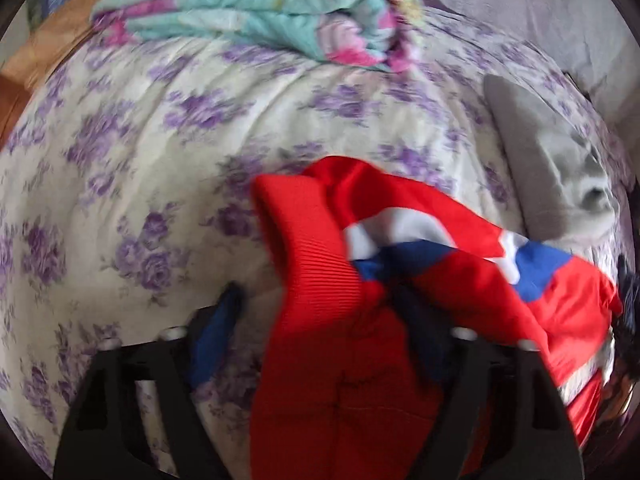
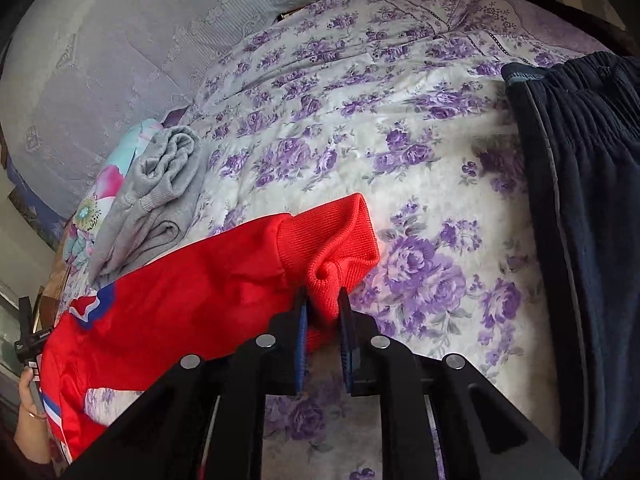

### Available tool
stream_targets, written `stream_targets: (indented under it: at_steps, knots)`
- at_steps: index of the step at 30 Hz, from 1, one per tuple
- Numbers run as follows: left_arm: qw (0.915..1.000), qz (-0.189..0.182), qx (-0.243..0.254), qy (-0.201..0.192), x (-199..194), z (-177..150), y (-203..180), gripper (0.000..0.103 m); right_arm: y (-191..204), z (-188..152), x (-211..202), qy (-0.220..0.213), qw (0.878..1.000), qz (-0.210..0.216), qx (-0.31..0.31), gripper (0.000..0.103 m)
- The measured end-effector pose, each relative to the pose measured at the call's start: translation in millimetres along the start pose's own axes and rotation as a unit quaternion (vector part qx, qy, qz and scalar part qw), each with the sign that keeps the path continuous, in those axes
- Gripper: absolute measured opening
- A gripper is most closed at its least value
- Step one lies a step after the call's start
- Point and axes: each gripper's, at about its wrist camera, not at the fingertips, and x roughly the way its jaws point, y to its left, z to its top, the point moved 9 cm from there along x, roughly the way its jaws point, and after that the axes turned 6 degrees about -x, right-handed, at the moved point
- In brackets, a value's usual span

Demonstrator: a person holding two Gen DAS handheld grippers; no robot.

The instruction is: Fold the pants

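Observation:
The red pants [image 2: 192, 292] with white and blue stripes lie across the floral bed cover. My right gripper [image 2: 323, 300] is shut on one red ribbed cuff [image 2: 344, 248] and holds it just above the bed. In the left wrist view my left gripper [image 1: 316, 300] stands with its jaws wide apart. The other ribbed cuff [image 1: 312, 264] and bunched red fabric [image 1: 460, 280] hang between the jaws and drape over the right finger. The left blue pad [image 1: 216, 332] touches no cloth.
A grey garment [image 2: 160, 200] lies folded at the left, seen at the right in the left wrist view [image 1: 556, 176]. Dark navy pants [image 2: 584, 200] lie at the right. A rolled turquoise and pink blanket [image 1: 260, 12] lies at the far end.

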Motion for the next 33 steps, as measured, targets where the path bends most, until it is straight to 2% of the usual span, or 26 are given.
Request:
stream_targets:
  at_steps: [3,6,9,10,11,13,14,15,16,19,21,22,24,26,27,28,29,30,33]
  knots:
    - [0.9996,0.021,0.004,-0.017,-10.6,-0.5,-8.5,0.043,-4.3,-1.8,-1.0,-0.011,1.0,0.017,0.012,0.016]
    - [0.9986,0.019,-0.008,-0.049,-39.0,3.4,-11.6,0.018,-3.7,-0.3,-1.6,-0.013,1.0,0.023,0.016,0.017]
    - [0.9971,0.022,-0.018,-0.071,-78.0,6.3,-4.9,0.017,-1.7,1.4,-3.8,-0.018,1.0,0.017,0.008,0.018]
    - [0.9966,0.043,-0.006,-0.07,-84.1,5.3,-3.4,0.017,-1.3,1.1,-4.2,-0.019,1.0,0.017,0.006,0.019]
    - [0.9944,0.082,0.01,-0.066,-84.4,1.0,4.0,0.018,-1.9,0.6,-4.2,-0.018,1.0,0.019,0.007,0.021]
    - [0.9795,0.191,0.051,-0.037,-61.6,-7.8,32.3,0.02,-2.8,-0.3,-2.6,-0.016,0.999,0.027,0.012,0.023]
    - [0.9689,0.238,0.066,-0.011,-40.6,-13.2,51.0,0.029,-2.4,-0.4,-1.7,-0.015,0.999,0.029,0.012,0.028]
    - [0.962,0.263,0.075,-0.003,-30.3,-15.9,64.8,0.028,-0.1,-0.4,-0.7,-0.014,0.999,0.032,0.009,0.031]
    - [0.96,0.269,0.078,-0.012,-24.8,-13.4,70.9,0.032,1.8,-0.3,-0.1,-0.013,0.999,0.029,0.002,0.032]
    - [0.9669,0.247,0.062,-0.01,-32.3,-8.7,71.3,0.04,4.7,-0.8,-1.7,-0.017,1.0,0.021,-0.008,0.034]
    - [0.9665,0.246,0.073,-0.011,-40.4,-5.1,68.7,0.052,3.5,-0.7,-3.0,-0.017,0.999,0.027,-0.002,0.035]
    - [0.9657,0.248,0.075,-0.018,-44.3,-3.5,68.0,0.065,2.5,-0.3,-5.4,-0.019,0.999,0.029,0.003,0.036]
    - [0.971,0.228,0.067,-0.026,-54.8,-4.6,64.0,0.068,1.5,1.6,-18.9,-0.032,0.999,0.031,0.012,0.043]
    - [0.979,0.193,0.047,-0.043,-77.9,-11.4,58.5,0.068,6.1,-0.2,-41.3,-0.043,0.998,0.042,0.015,0.058]
    - [0.9837,0.167,0.031,-0.057,-96.9,-16.5,59.1,0.069,10.6,-4.3,-53.5,-0.045,0.997,0.054,0.014,0.062]
    - [0.9873,0.142,0.016,-0.069,-113.6,-24.6,59.8,0.075,15.2,-10.4,-66.2,-0.045,0.997,0.062,0.011,0.068]
    - [0.9897,0.121,0.0,-0.077,-126.0,-32.4,61.5,0.082,20.4,-18.9,-79.2,-0.045,0.996,0.071,0.004,0.07]
    - [0.9921,0.093,-0.02,-0.082,-138.6,-45.3,65.4,0.084,26.4,-29.8,-91.2,-0.041,0.996,0.082,-0.004,0.07]
    - [0.9956,0.036,-0.064,-0.059,-144.1,-92.7,74.1,0.084,38.1,-72.4,-116.8,-0.015,0.995,0.095,-0.026,0.07]
